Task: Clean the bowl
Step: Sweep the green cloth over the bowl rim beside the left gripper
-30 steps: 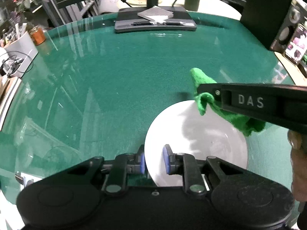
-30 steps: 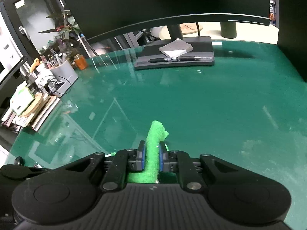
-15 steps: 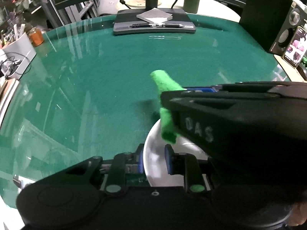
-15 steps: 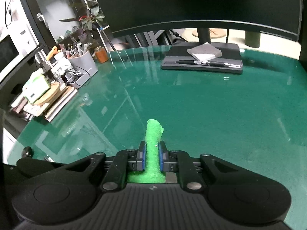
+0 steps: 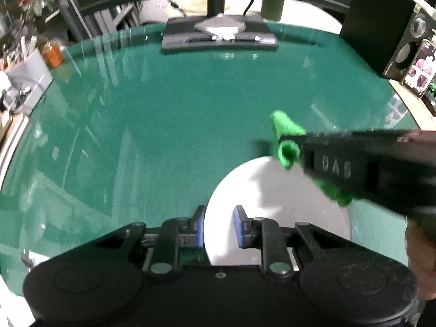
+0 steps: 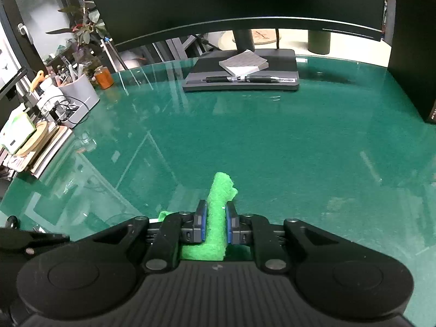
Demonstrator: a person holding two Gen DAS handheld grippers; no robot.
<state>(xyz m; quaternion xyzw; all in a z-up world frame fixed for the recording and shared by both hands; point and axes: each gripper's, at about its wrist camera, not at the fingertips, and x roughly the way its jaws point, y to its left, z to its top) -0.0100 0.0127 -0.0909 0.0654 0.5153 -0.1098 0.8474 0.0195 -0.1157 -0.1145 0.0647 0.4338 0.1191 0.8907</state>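
Note:
A white bowl (image 5: pixel 275 204) sits on the green glass table. My left gripper (image 5: pixel 218 224) is shut on the bowl's near-left rim, one blue pad on each side of it. My right gripper (image 6: pixel 215 224) is shut on a bright green cloth (image 6: pixel 218 212). In the left wrist view the right gripper (image 5: pixel 288 147) reaches in from the right over the bowl's far rim, with the cloth (image 5: pixel 286 139) bunched at its tip and hanging under it. The bowl is hidden in the right wrist view.
A grey monitor stand (image 6: pixel 242 76) with a notepad and a pen stands at the far edge under a big monitor. A speaker (image 5: pixel 381 24) and a phone (image 5: pixel 419 68) are at the right. A pen pot (image 6: pixel 77 92), an orange jar (image 6: pixel 104 79) and clutter are at the left.
The right gripper with the cloth swept left and close across the bowl half a second ago, then drew back to the right and far rim. The left gripper kept its hold.

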